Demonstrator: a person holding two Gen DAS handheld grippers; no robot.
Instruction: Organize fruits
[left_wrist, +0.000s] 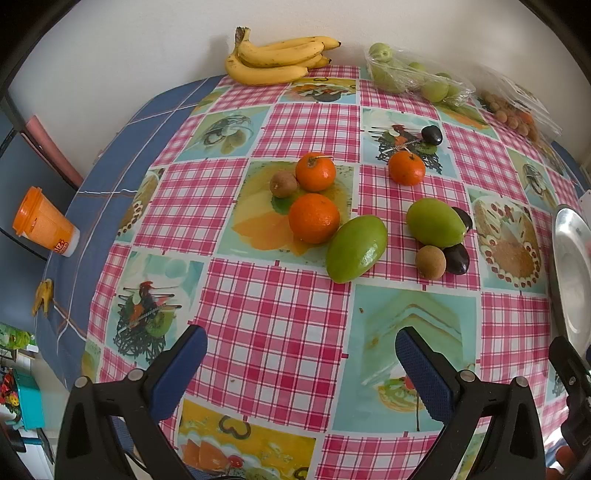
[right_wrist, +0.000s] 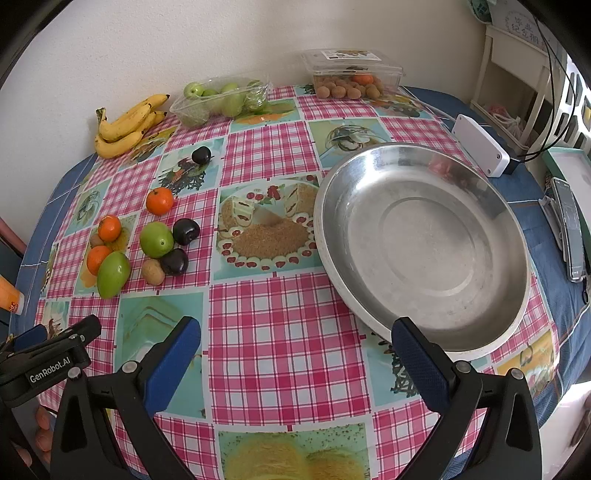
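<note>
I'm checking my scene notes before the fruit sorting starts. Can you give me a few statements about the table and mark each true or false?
1. The metal bowl has nothing in it. True.
2. The left gripper grips an orange. False: its jaws stand open with nothing between them.
3. The bananas lie near the wall at the table's far edge. True.
4. All three oranges touch each other. False: two sit close together, while the third lies apart.
5. The right gripper has its jaws shut. False: they are open, above the checked tablecloth.
</note>
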